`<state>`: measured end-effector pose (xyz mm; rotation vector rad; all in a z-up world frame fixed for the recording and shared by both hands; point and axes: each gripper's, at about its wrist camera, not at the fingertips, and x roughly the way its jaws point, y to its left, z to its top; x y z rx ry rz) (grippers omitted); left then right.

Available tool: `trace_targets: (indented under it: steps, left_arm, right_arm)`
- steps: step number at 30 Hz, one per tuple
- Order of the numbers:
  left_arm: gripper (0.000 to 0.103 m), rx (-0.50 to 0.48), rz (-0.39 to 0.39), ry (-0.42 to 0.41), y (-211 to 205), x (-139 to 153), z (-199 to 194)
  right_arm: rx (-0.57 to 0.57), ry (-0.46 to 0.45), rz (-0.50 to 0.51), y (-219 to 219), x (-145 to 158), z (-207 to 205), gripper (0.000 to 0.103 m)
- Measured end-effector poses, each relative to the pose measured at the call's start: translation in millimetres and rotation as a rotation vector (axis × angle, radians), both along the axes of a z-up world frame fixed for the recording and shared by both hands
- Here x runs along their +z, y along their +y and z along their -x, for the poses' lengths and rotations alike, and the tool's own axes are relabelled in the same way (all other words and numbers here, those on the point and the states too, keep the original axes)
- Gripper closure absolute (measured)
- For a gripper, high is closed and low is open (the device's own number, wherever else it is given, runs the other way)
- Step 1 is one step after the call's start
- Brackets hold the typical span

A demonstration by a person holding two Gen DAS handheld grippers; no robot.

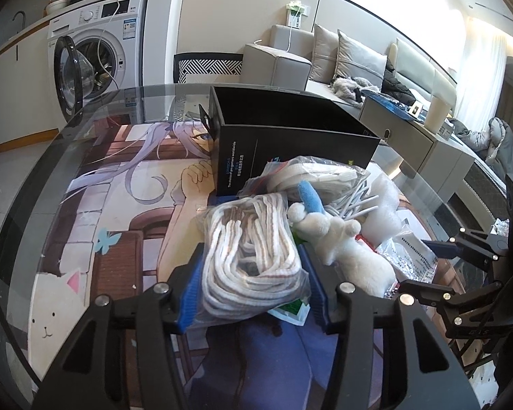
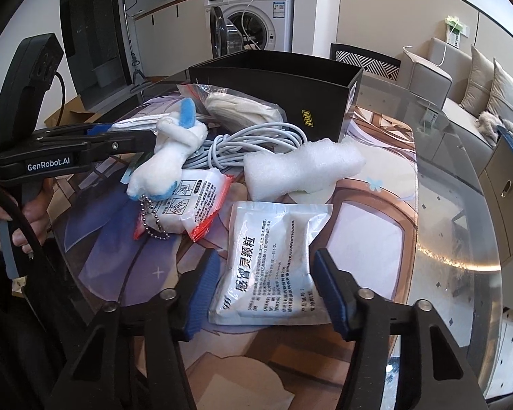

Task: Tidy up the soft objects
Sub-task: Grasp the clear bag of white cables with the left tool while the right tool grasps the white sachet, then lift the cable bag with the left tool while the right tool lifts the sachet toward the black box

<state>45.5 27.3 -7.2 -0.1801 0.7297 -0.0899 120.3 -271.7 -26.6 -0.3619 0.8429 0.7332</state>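
Two grippers work a glass table (image 2: 461, 205): left gripper (image 1: 253, 273) jaws clamp a bagged rope bundle (image 1: 249, 249); right gripper (image 2: 266, 287) jaws pinch a white sachet (image 2: 273, 259), near a black box (image 2: 290, 82).

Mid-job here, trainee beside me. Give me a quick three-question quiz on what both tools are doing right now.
1. True or false: the left tool is shut on the bag of striped cord.
2. What lies between the pads of the right tool? A) white sachet B) foam block C) plush toy
3. Name the open container standing behind the pile.

Key
1. True: both blue pads press the bag's sides.
2. A: the white sachet with printed text; the foam block and plush toy lie farther back.
3. The black box, open at the top; nothing shows inside from these views.
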Motion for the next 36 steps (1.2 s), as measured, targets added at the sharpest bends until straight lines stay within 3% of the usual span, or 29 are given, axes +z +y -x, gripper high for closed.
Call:
trace_targets:
  steps: [15,36]
  left_arm:
    - [0.052,0.017,-0.015,-0.042,-0.6,4.4,15.1]
    - [0.052,0.028,-0.021,-0.154,-3.7,28.7,38.7]
  right_arm:
    - [-0.035,-0.037,-0.035,-6.6,0.9,13.2,0.066]
    - [-0.092,-0.121,-0.202,-30.9,33.4,38.2,0.066]
